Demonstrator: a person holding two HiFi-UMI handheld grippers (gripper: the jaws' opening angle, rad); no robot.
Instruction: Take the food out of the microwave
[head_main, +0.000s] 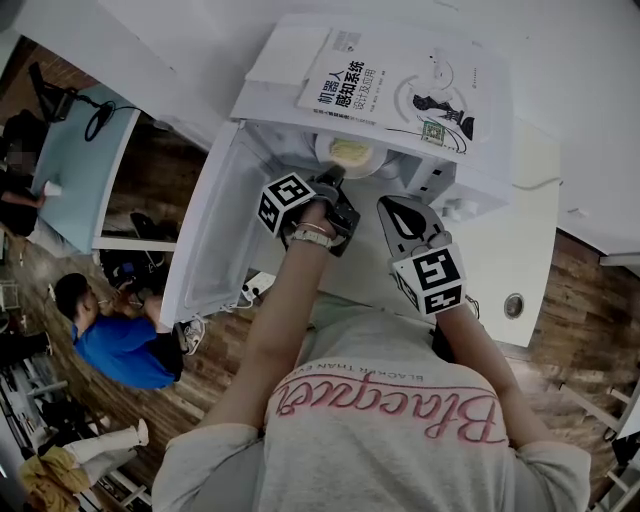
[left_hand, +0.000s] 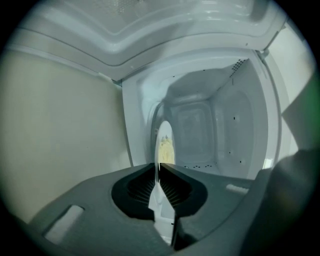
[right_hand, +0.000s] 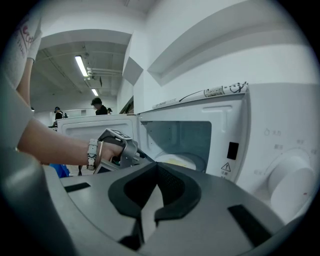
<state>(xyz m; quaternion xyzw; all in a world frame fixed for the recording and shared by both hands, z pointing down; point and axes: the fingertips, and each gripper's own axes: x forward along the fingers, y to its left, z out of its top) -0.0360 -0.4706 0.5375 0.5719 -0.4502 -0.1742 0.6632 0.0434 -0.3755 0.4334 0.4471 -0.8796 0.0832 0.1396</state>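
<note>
A white plate (head_main: 350, 155) of yellow food sits inside the open white microwave (head_main: 470, 150). My left gripper (head_main: 333, 180) reaches into the cavity, and its jaws are shut on the plate's near rim. In the left gripper view the plate (left_hand: 165, 145) appears edge-on, its thin rim pinched at the tips of the left gripper (left_hand: 159, 166). My right gripper (head_main: 400, 215) hangs outside the microwave's mouth, shut and holding nothing. From the right gripper view, past the right gripper (right_hand: 156, 165), I see the plate (right_hand: 182, 161) and the left gripper (right_hand: 120, 147).
The microwave door (head_main: 215, 230) stands swung open on the left. A white book (head_main: 400, 90) lies on top of the microwave. The control knob (right_hand: 292, 185) is on the panel at right. Several people (head_main: 115, 335) are on the floor area at left.
</note>
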